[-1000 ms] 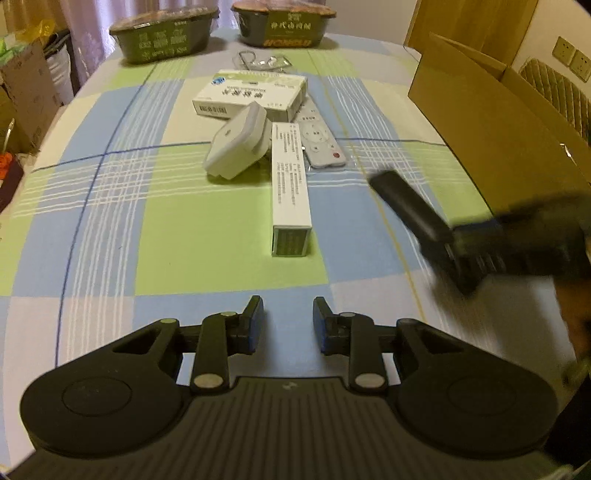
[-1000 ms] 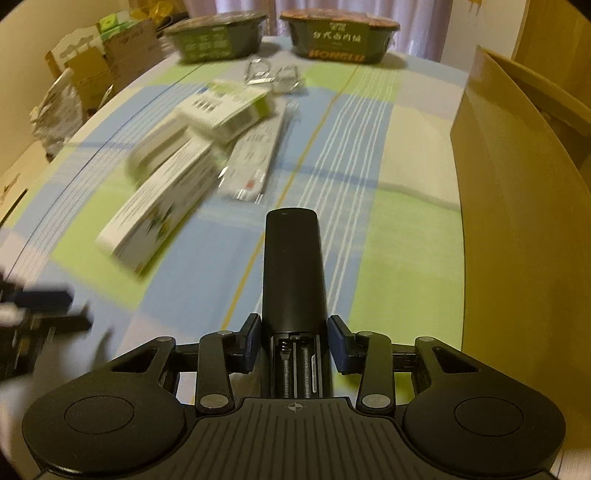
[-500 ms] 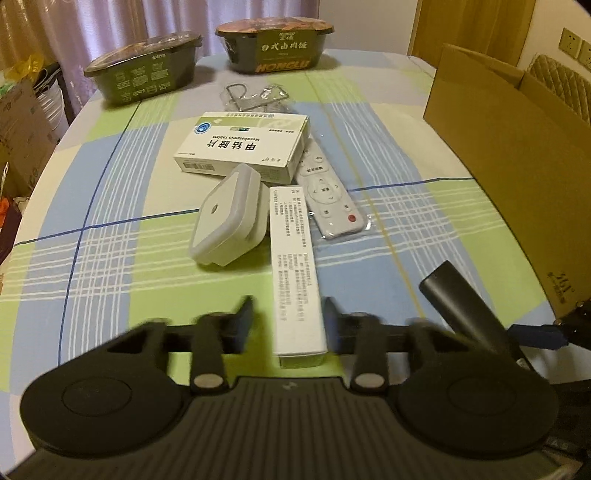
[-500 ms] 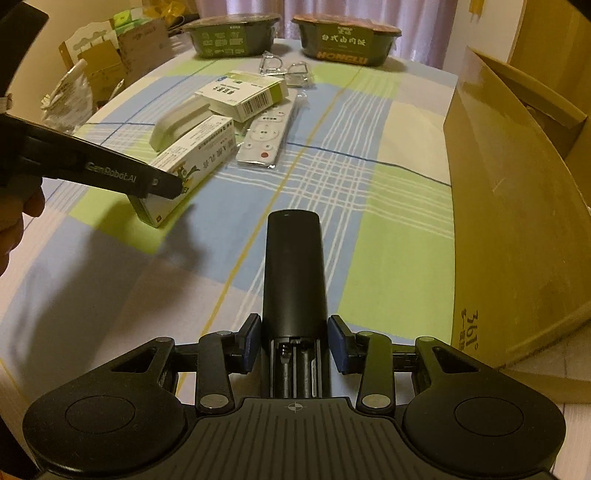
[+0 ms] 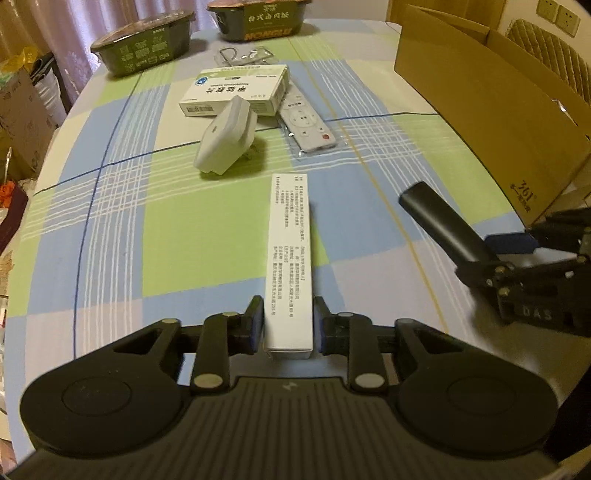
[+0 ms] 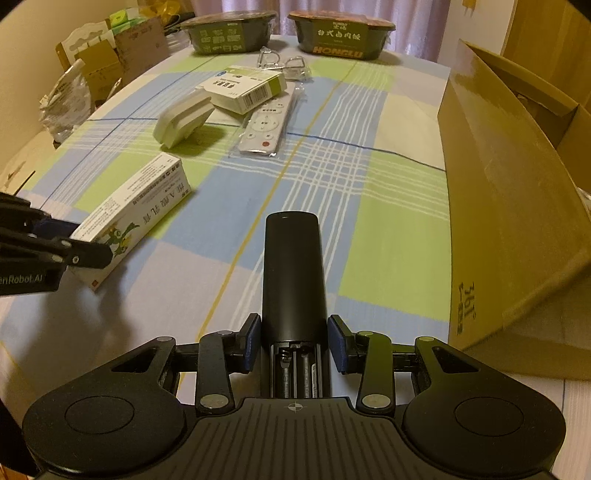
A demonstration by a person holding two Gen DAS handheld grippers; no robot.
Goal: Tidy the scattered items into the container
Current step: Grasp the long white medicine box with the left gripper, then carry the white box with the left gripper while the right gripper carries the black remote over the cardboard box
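Note:
My left gripper (image 5: 288, 306) is shut on the near end of a long white carton (image 5: 290, 251), which points away over the checked tablecloth; the same carton (image 6: 136, 218) shows green print in the right wrist view. My right gripper (image 6: 293, 325) is shut on a black remote (image 6: 291, 273) with its battery bay uncovered, held above the table. The open cardboard box (image 6: 498, 184) stands just right of it, also seen as the cardboard box (image 5: 480, 110) at right. A white remote (image 5: 306, 122), a white adapter (image 5: 225, 136) and a flat medicine box (image 5: 236, 90) lie farther back.
Two dark food bowls (image 5: 144, 44) (image 5: 258, 16) stand at the table's far edge, with metal clips (image 5: 243, 55) in front of them. Cartons and bags (image 6: 85, 74) are piled beyond the left edge. My right gripper (image 5: 517, 266) hovers close on the left gripper's right.
My left gripper moved forward onto the long white carton, shut on it and drew it back from the adapter. The right gripper kept the black remote and shifted slightly.

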